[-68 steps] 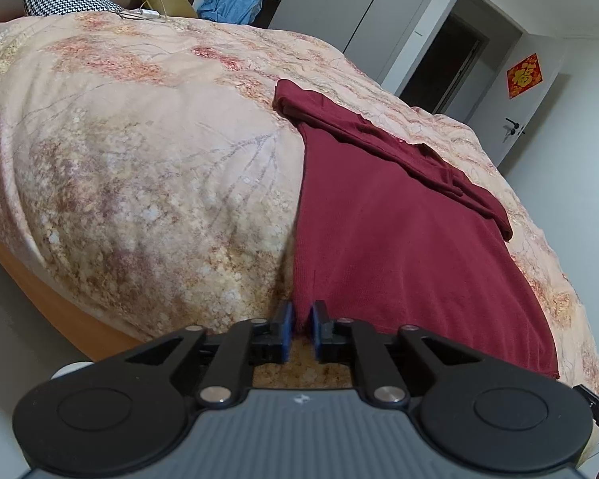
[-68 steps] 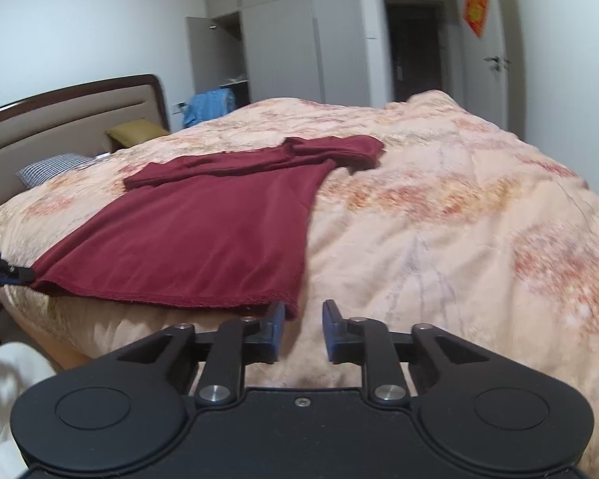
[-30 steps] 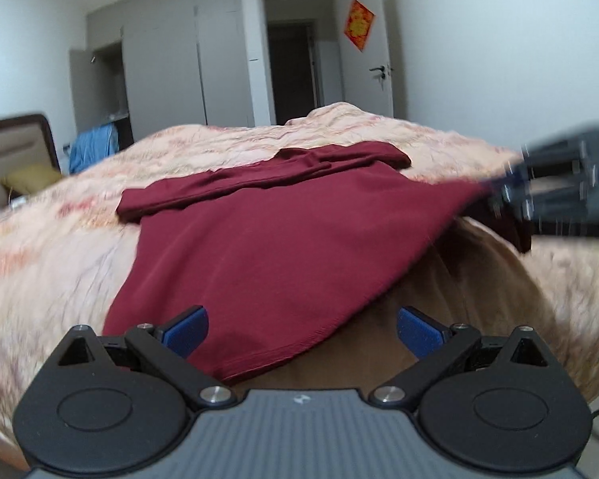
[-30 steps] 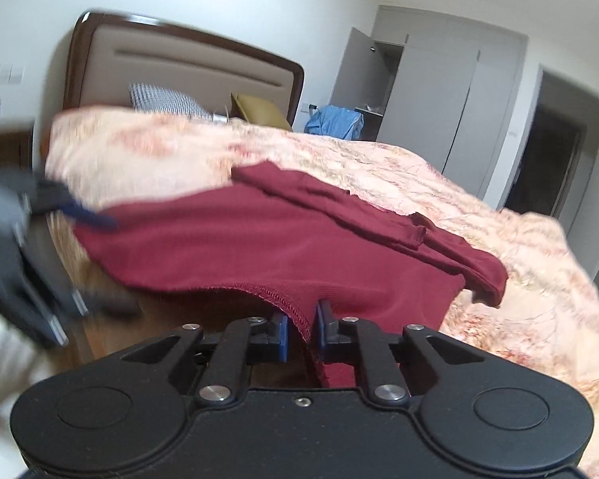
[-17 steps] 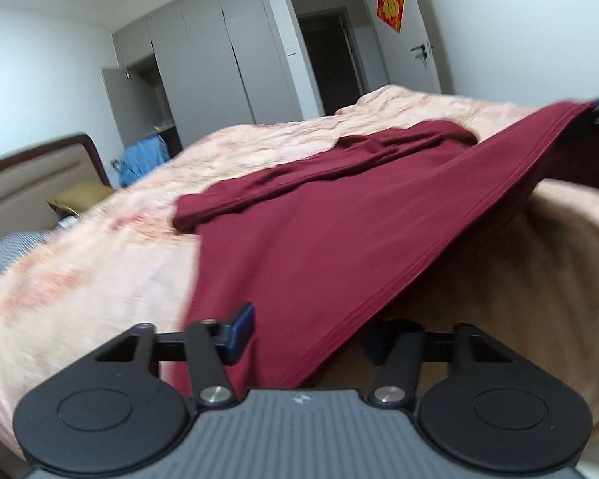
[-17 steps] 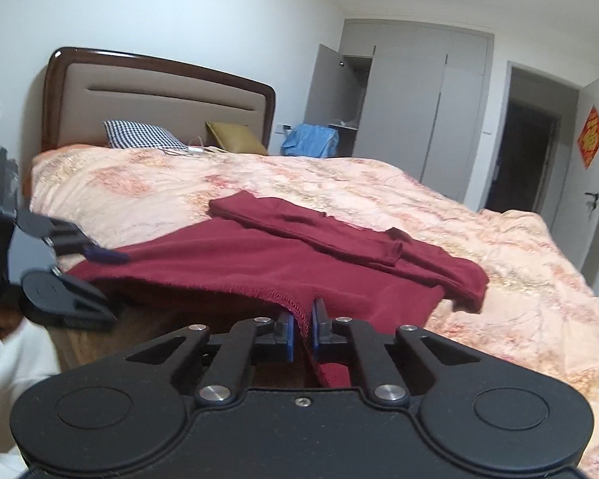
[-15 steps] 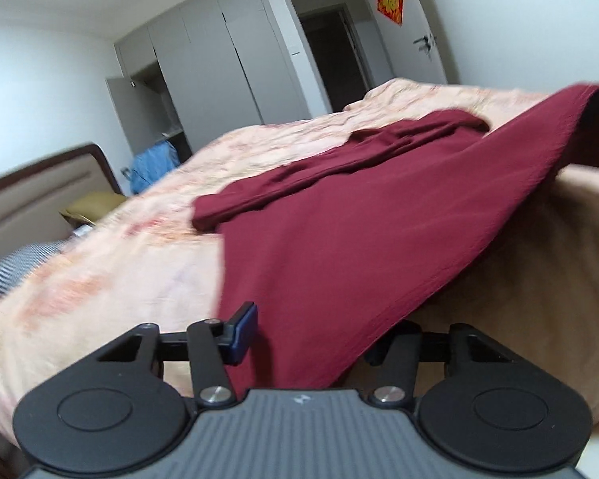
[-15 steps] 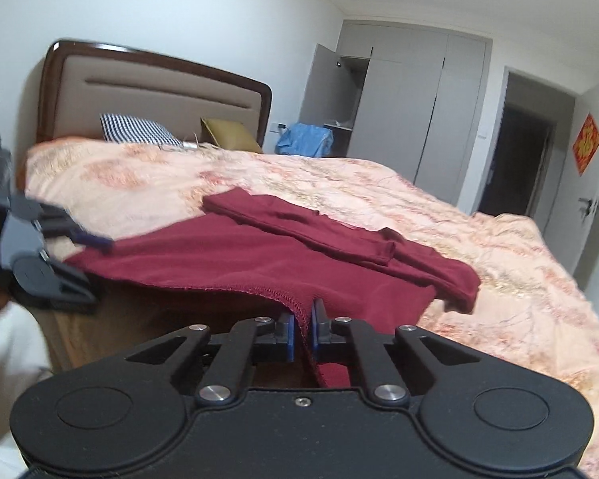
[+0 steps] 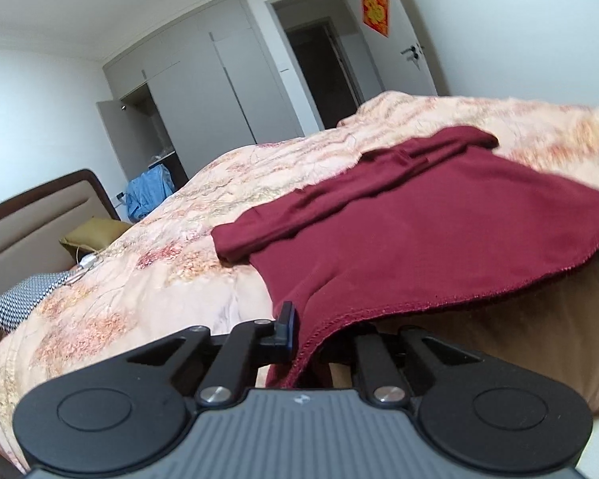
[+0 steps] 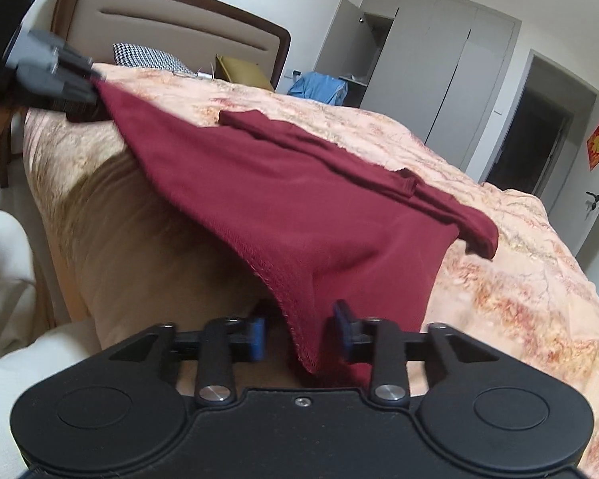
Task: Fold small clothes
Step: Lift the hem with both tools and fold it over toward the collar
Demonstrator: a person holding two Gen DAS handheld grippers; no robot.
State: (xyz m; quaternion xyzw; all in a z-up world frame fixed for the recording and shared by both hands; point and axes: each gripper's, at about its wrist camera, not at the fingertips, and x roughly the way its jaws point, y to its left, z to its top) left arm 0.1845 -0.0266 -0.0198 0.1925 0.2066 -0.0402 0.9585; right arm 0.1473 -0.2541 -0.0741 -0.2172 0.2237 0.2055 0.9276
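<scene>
A dark red garment (image 9: 419, 231) lies spread on the bed, its sleeves folded across the far part. My left gripper (image 9: 303, 339) is shut on one near corner of the hem; only its left blue pad (image 9: 287, 325) shows, and cloth covers the other. In the right wrist view that left gripper (image 10: 94, 80) holds its corner raised at the upper left. My right gripper (image 10: 299, 337) has its jaws opening. The other hem corner of the garment (image 10: 299, 199) hangs loose between the blue pads (image 10: 255, 337), which do not press on it.
A floral peach quilt (image 10: 519, 279) covers the bed, whose near edge drops away below the grippers. A checked pillow (image 10: 147, 56) and an olive pillow (image 10: 239, 70) lie by the headboard (image 10: 171, 28). Blue clothes (image 10: 319, 84) hang by the grey wardrobe (image 9: 219, 92). White fabric (image 10: 4, 259) is at the left.
My left gripper went from wide open to shut on a hem corner and lifted it. My right gripper, shut on the other corner before, has spread its jaws and sunk lower.
</scene>
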